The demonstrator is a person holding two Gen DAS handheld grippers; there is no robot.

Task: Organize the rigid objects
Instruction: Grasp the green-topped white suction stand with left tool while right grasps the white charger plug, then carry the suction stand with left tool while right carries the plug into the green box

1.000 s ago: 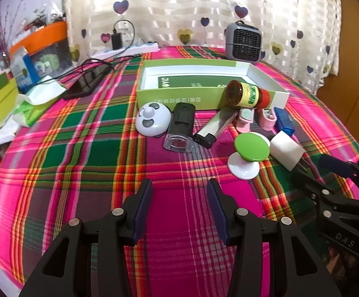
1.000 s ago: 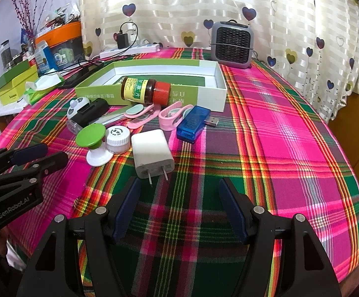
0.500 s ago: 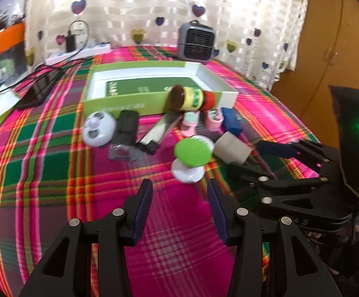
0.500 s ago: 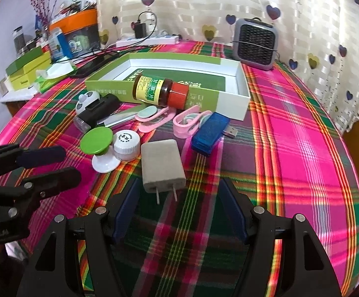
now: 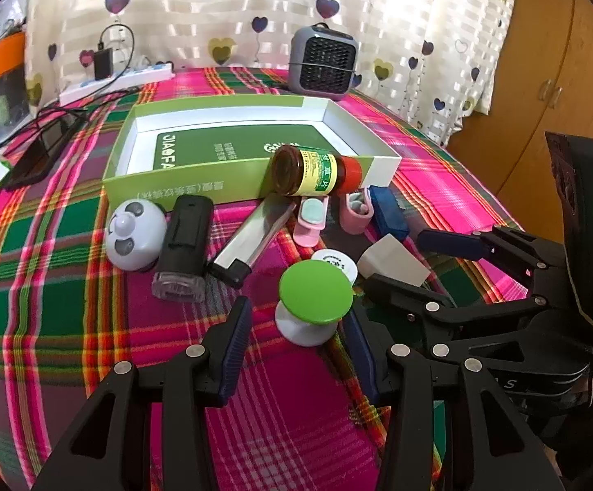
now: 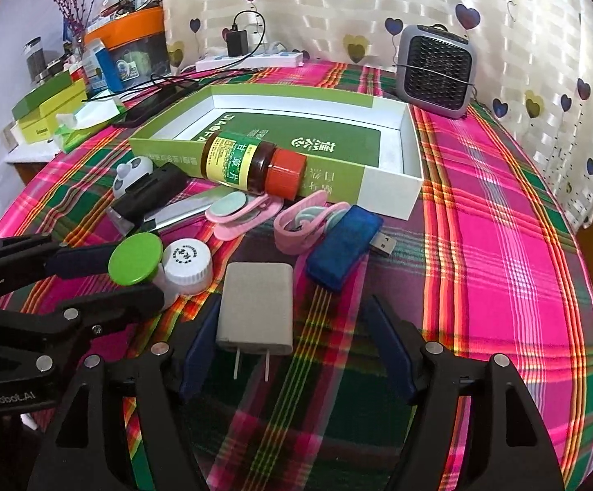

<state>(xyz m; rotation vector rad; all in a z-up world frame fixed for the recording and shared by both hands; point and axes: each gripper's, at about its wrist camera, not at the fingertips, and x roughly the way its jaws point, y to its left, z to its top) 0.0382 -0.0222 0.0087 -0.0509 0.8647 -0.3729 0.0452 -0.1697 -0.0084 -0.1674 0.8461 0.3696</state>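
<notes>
- White wall charger block with two metal prongs (image 6: 255, 307) lies flat on the pink-green plaid tablecloth (image 6: 501, 245), prongs toward the right wrist camera, in the right gripper (image 6: 292, 343) gap; left finger just beside it, right finger well clear. Jaws spread, nothing clamped.
- Round green-topped white stand (image 5: 315, 298) sits between the left gripper (image 5: 300, 339) fingertips; jaws spread, contact unclear.
- White ribbed bottle cap (image 6: 186, 262) touches the green-topped stand, just left of the charger.
- Blue USB stick (image 6: 343, 241) and pink clips (image 6: 251, 208) just behind the charger.
- Brown pill bottle with red cap and yellow label (image 6: 251, 163) lies on its side against the front wall of the open green-and-white cardboard box (image 6: 390, 196).
- Box interior holds none of the loose items.
- Grey mini heater (image 6: 435, 69) behind the box.
</notes>
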